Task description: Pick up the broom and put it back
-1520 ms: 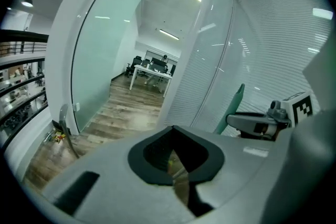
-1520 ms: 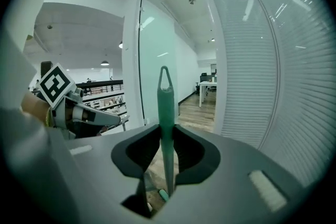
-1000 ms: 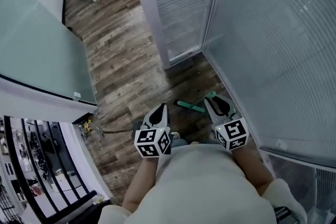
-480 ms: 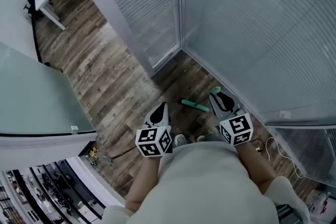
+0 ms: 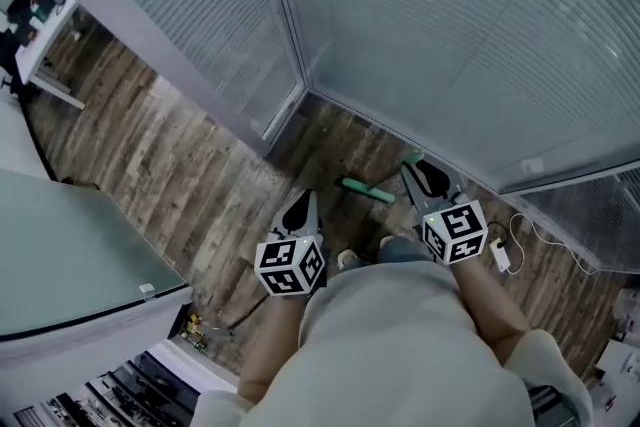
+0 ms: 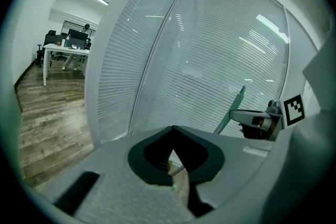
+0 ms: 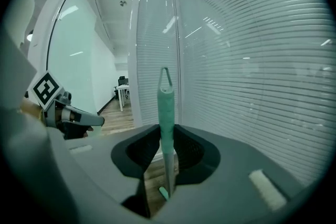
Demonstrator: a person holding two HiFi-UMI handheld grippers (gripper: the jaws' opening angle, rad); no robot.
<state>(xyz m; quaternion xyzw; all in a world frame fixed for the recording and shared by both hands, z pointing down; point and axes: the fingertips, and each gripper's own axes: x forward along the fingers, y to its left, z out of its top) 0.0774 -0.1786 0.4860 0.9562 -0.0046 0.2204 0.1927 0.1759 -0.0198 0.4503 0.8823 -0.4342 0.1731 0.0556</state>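
My right gripper [image 7: 167,128] is shut on the broom, whose green handle grip [image 7: 165,102] stands upright between the jaws with a metal shaft below. In the head view the right gripper [image 5: 425,177] is at centre right, the handle's tip [image 5: 411,156] pokes out just beyond it, and the green broom head [image 5: 367,190] is low over the wood floor. My left gripper [image 5: 303,208] hangs to the left, apart from the broom. Its jaws [image 6: 172,129] meet at the tips with nothing between them. The left gripper view shows the right gripper [image 6: 257,120] with the handle [image 6: 234,107].
Glass walls with blinds meet in a corner [image 5: 305,90] just ahead. A white plug and cable [image 5: 500,255] lie on the floor at right. A frosted glass partition [image 5: 70,245] stands at left, and a white desk [image 5: 40,55] far left. The person's shoes [image 5: 347,261] are below.
The view has swung round towards the glass corner, which now lies straight ahead. Both grippers moved with it, the broom still held. The white plug and cable came into sight.
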